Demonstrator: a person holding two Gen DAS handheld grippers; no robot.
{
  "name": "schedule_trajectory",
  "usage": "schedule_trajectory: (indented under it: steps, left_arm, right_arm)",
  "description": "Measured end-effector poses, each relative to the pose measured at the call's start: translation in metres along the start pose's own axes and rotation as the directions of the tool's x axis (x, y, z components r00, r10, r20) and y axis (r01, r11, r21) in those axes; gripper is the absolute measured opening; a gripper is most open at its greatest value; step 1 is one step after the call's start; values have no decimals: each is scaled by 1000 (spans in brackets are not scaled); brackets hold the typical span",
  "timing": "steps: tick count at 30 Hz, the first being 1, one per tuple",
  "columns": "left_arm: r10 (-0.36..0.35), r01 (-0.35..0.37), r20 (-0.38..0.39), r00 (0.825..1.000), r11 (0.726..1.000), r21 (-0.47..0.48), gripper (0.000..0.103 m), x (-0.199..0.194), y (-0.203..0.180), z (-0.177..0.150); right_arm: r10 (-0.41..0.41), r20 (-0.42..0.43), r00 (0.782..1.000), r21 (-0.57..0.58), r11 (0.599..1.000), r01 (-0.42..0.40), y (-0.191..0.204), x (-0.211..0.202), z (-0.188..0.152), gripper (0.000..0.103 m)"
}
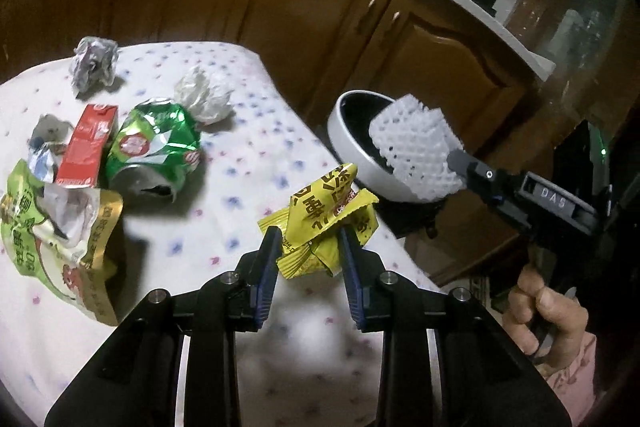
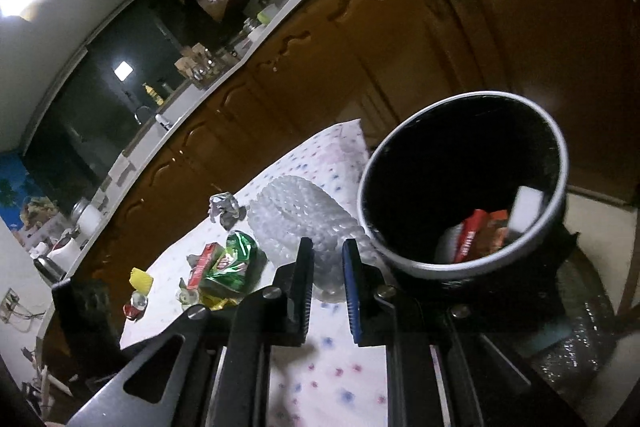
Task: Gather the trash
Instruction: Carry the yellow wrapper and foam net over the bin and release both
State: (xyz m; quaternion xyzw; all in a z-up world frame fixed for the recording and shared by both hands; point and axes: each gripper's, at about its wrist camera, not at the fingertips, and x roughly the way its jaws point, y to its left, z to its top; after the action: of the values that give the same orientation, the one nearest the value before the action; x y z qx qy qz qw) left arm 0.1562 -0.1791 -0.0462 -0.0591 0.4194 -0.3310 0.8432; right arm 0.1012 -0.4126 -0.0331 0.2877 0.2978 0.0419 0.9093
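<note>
My left gripper (image 1: 308, 239) is shut on a crumpled yellow wrapper (image 1: 328, 219), held above the table's right edge. My right gripper (image 2: 327, 247) is shut on a white foam net (image 2: 296, 219); the net shows in the left wrist view (image 1: 416, 151) beside the rim of the round trash bin (image 1: 348, 135). The bin (image 2: 400, 259) holds red wrappers and a white piece. On the table lie a crushed green can (image 1: 156, 147), a red carton (image 1: 88, 147), a green snack bag (image 1: 52, 239), a white paper ball (image 1: 206, 95) and a grey foil ball (image 1: 94, 65).
The table has a white dotted cloth (image 1: 240, 187). Brown kitchen cabinets (image 1: 280, 7) stand behind it, with pots on the counter. The bin stands off the table's right side on a dark stand. A small yellow item (image 2: 141, 279) and a red can lie farther on the table.
</note>
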Motion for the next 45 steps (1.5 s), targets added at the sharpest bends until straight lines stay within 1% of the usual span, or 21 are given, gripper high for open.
schedule_trajectory:
  steps: [5, 11, 19, 27, 31, 37, 39, 45]
  left_arm:
    - [-13, 13, 8, 1000, 1000, 13, 28, 1, -10, 4]
    - [-25, 25, 11, 1000, 999, 41, 28, 4, -25, 11]
    - [-43, 41, 21, 999, 996, 83, 28, 14, -50, 31]
    - [-49, 45, 26, 998, 991, 125, 28, 37, -79, 58]
    - [-29, 25, 24, 999, 987, 160, 28, 51, -90, 68]
    - [-13, 14, -7, 1000, 982, 188, 28, 79, -100, 80]
    - [2, 2, -20, 1000, 981, 194, 28, 90, -101, 83]
    - [26, -12, -77, 997, 984, 175, 28, 120, -102, 94]
  right_arm:
    - [-40, 21, 999, -13, 999, 40, -7, -12, 0, 15]
    - [-66, 41, 997, -8, 998, 67, -21, -24, 2, 15]
    - [-129, 83, 988, -21, 991, 131, -29, -35, 14, 15]
    - [-187, 97, 978, -32, 981, 190, -39, -34, 31, 15]
    - [-213, 93, 973, -47, 975, 218, -45, -31, 40, 15]
    - [-245, 88, 966, -70, 965, 251, -52, -27, 49, 15]
    - [-263, 83, 961, -81, 959, 270, -55, -23, 52, 15]
    - [-288, 47, 957, -94, 952, 291, -63, -6, 61, 16]
